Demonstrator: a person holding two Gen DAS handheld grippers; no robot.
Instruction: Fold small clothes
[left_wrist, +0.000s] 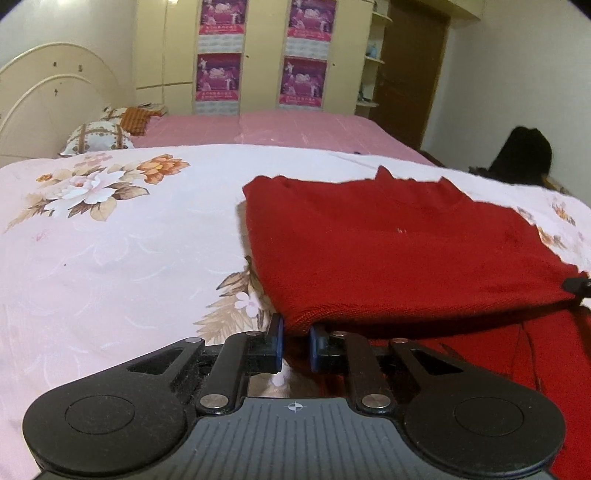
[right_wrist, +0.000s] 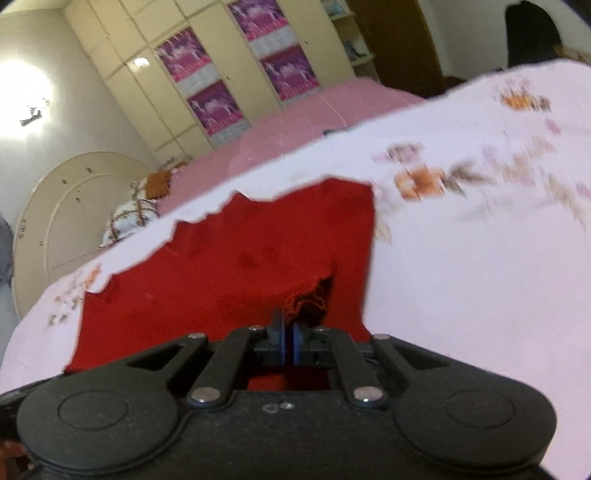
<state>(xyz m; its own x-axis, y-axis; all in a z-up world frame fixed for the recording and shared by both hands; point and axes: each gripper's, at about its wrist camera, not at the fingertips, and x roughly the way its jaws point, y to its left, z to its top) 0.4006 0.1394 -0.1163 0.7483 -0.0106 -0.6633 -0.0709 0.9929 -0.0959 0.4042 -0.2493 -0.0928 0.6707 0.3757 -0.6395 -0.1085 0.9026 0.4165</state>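
At lower centre, the left gripper (left_wrist: 296, 341) pinches the red garment (left_wrist: 388, 251) hem; only the blurred right view shows the right gripper (right_wrist: 289, 341) apparently clamping bunched cloth.

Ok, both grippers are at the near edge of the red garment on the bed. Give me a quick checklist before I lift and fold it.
1. Left gripper on the hem of the red garment: ok, fabric sits between the pads.
2. Right gripper shut on a bunched edge: ok.
3. Both grips on the same layer: cannot tell.
4. Garment lying flat: not ok, far edge is jagged and rumpled.
5. Floral bedspread bare beyond the garment: ok.
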